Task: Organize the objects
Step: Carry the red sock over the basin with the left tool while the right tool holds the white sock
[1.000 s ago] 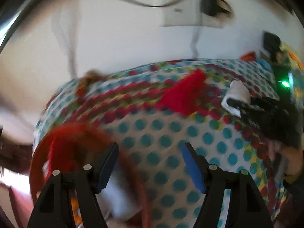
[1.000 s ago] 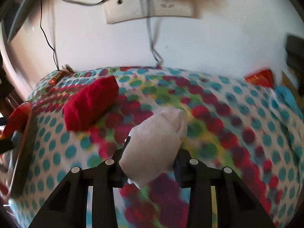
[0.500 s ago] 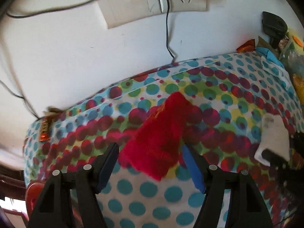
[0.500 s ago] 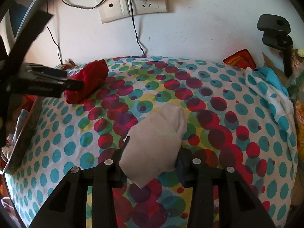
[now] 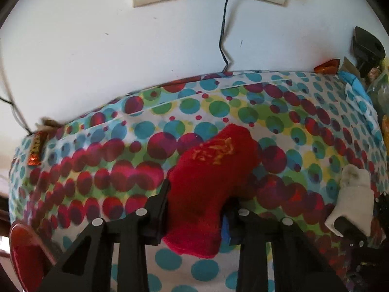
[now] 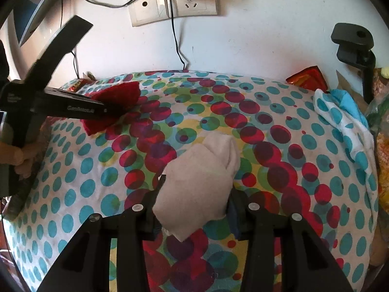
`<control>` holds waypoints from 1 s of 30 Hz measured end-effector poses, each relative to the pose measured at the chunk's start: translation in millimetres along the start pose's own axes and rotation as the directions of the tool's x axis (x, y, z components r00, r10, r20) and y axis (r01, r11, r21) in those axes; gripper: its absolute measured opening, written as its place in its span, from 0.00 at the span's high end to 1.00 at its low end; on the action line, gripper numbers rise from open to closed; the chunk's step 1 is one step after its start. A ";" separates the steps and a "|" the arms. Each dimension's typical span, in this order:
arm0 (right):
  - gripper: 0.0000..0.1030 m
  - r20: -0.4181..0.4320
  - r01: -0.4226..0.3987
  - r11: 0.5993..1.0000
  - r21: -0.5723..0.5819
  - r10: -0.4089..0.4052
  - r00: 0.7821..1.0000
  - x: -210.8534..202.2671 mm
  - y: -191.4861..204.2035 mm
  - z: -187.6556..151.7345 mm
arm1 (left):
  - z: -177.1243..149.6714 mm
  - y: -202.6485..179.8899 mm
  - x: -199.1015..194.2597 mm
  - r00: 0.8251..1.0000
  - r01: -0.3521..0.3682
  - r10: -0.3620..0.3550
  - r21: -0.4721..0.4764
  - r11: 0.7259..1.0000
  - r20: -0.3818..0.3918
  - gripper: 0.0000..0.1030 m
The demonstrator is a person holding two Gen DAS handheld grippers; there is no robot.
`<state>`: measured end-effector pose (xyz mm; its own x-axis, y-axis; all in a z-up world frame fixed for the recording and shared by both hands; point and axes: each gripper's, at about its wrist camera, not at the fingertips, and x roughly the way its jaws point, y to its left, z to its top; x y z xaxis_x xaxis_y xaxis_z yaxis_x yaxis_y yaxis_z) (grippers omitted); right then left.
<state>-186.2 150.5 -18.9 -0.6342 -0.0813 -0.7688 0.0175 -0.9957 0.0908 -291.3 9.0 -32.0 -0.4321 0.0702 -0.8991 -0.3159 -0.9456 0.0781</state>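
A red folded sock (image 5: 209,182) with gold stitching lies on the polka-dot cloth (image 5: 121,175). My left gripper (image 5: 197,209) is shut on its near end. It also shows in the right wrist view (image 6: 114,102) at the far left, under the left gripper's body (image 6: 73,108). My right gripper (image 6: 194,209) is shut on a white rolled sock (image 6: 201,182), held just over the cloth. That white sock shows at the right edge of the left wrist view (image 5: 352,204).
A red basket (image 5: 26,253) sits at the table's left edge. A snack wrapper (image 5: 36,148) lies at the back left, an orange packet (image 6: 307,79) and a blue-dotted cloth (image 6: 345,121) at the back right. A black clamp (image 6: 355,46) and wall sockets with cables (image 6: 175,7) stand behind.
My left gripper moved from over the red basket to the red sock and closed on it. My right gripper kept hold of the white sock and barely moved.
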 end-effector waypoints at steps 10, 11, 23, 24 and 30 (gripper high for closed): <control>0.60 -0.001 0.025 1.000 -0.015 -0.025 1.000 2.8 4.3 -3.1 | -36.2 -8.0 -35.8 1.000 -0.026 0.025 -0.054 0.998 -0.005 0.68; 0.60 -0.001 0.030 0.999 -0.018 -0.030 1.000 3.2 5.2 -3.3 | -40.2 -8.4 -41.0 1.000 -0.021 0.021 -0.056 0.998 0.000 0.68; 0.60 -0.005 0.062 0.998 -0.032 -0.062 0.998 3.7 10.0 -2.2 | -85.7 -13.6 -93.5 0.997 -0.065 0.069 -0.110 0.992 0.036 0.68; 0.60 -0.005 0.064 0.997 -0.033 -0.064 0.998 3.7 10.4 -2.4 | -89.3 -13.8 -96.4 0.996 -0.072 0.076 -0.112 0.991 0.036 0.68; 0.60 -0.006 0.075 0.996 -0.040 -0.076 0.997 4.8 13.4 -2.9 | -114.4 -15.6 -121.8 0.993 -0.090 0.098 -0.125 0.988 0.060 0.68</control>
<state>-186.8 136.7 -23.1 -0.6290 -0.0059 -0.7773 0.0004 -1.0000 0.0073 -137.1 -21.2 27.0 -0.5105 -0.0037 -0.8599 -0.1675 -0.9804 0.1036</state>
